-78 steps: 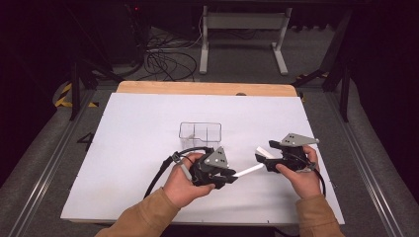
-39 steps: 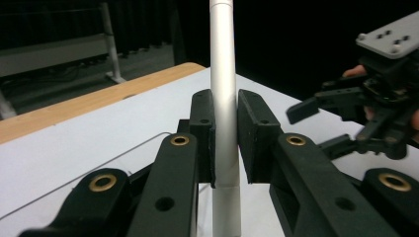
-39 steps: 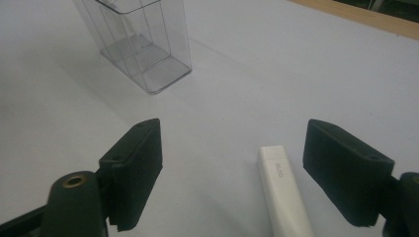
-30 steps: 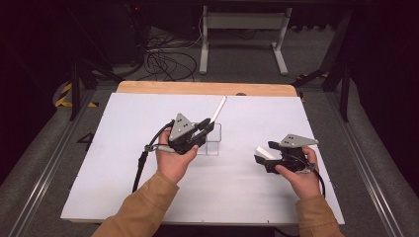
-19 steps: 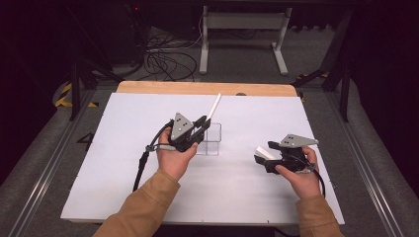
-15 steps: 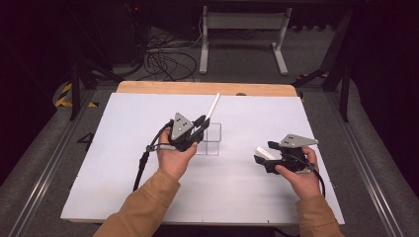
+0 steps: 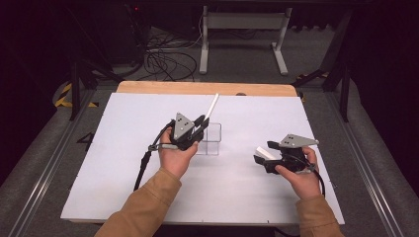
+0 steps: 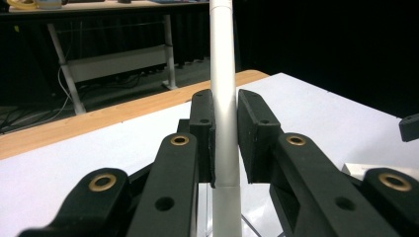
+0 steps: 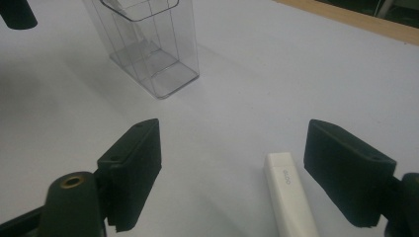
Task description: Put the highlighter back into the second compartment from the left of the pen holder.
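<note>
A: So, where is the white tube [image 8: 223, 98] in relation to the left gripper [image 7: 196, 129]?

B: It stands between the two black jaws, which are clamped on it. In the left gripper view the pads press it from both sides, and the tube goes up out of the top edge of the picture. In the high view it sticks out beyond the gripper, tilted toward the far side of the table, and the gripper is at the clear plastic container [image 7: 211, 138].

A: And the right gripper [image 7: 261, 155]?

B: Its jaws are wide apart and press on nothing. A white flat stick [image 9: 289, 200] lies on the white tabletop [image 7: 123, 148] between them, nearer to the right jaw (a small grey print is on it, but I cannot read it).

A: What is hard to see?

B: The lower end of the tube is hidden behind the jaws, so I cannot tell if it is inside the container. The near end of the flat stick is cut off by the picture edge.
</note>
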Available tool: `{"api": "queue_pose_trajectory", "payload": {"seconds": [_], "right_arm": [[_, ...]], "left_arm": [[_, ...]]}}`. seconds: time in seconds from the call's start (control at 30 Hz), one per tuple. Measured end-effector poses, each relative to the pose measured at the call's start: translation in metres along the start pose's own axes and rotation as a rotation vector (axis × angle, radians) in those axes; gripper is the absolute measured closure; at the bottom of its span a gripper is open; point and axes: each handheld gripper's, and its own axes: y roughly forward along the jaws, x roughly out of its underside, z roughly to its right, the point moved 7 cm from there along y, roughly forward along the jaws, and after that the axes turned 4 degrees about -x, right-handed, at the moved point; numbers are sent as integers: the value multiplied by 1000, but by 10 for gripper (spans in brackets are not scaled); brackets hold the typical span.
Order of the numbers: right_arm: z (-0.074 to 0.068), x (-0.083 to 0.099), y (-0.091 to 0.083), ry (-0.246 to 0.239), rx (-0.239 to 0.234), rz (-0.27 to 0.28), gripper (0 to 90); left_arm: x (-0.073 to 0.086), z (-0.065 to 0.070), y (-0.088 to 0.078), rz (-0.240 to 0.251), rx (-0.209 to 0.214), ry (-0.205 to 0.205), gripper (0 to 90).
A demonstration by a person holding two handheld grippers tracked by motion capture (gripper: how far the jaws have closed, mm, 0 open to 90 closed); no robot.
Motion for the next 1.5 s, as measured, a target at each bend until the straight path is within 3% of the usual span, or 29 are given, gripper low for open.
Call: {"api": "queue_pose_trajectory", "payload": {"seconds": [0.33,0.6,0.63,0.73,0.83,1.13,1.23,1.5], "right_arm": [[-1,-1,0,-5,-3,5,227],[-1,-1,0,-4,-3,4,223],[-1,-1,0,-4,-2,4,222],[0,-1,0,-2,-1,6,217],[0,0,0,1,0,4,213],[0,-4,-4,3,6,22,208],[-1,-5,-6,2,9,27,200],[-3,-10,-11,-12,19,39,184]], "left_arm": [[7,-2,0,-26,-6,-1,778],[10,0,-2,-53,22,-14,771],[10,0,-2,-58,31,-17,737],[8,-1,-3,-59,16,-34,468],[2,0,-10,-42,22,-34,345],[-13,0,-40,-52,79,23,226],[-18,0,-50,-36,96,35,210],[-21,-6,-70,-35,120,36,168]]}}
